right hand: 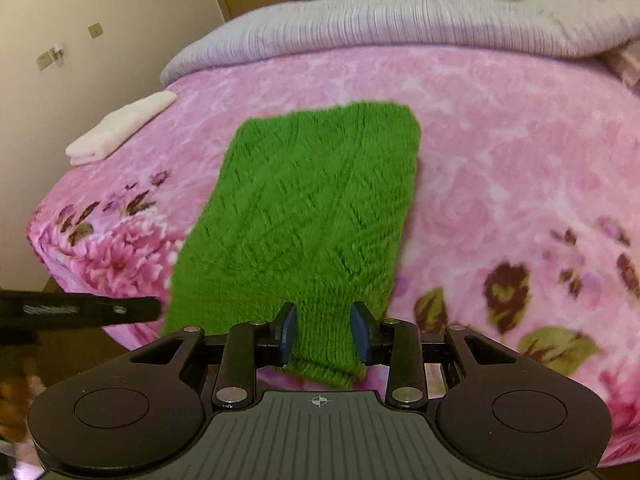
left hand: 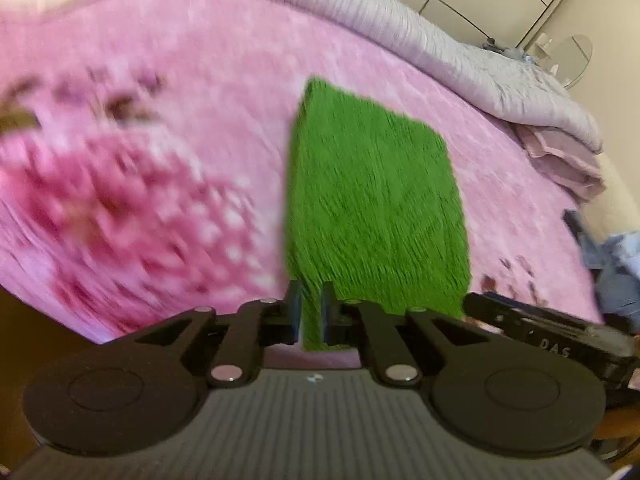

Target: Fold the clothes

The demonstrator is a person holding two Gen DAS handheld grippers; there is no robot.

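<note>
A green knit garment (left hand: 376, 208) (right hand: 312, 200) lies folded into a long rectangle on the pink floral blanket (left hand: 180, 80) (right hand: 500, 140). My left gripper (left hand: 311, 312) is shut on a thin strip of the garment's near edge at its left corner. My right gripper (right hand: 324, 332) holds the other near corner, with bunched knit filling the gap between its blue pads (right hand: 289, 332). Each gripper shows in the other's view: the right gripper's black body (left hand: 540, 332) at lower right, the left gripper's black finger (right hand: 100, 310) at the left edge.
A folded white cloth (right hand: 120, 128) lies near the bed's left edge. A lilac quilt (left hand: 400, 20) (right hand: 400, 20) is bunched along the far side, with a folded pink cloth (left hand: 568, 164) and blue fabric (left hand: 620, 272) at the right. The bed's near edge drops off just below the grippers.
</note>
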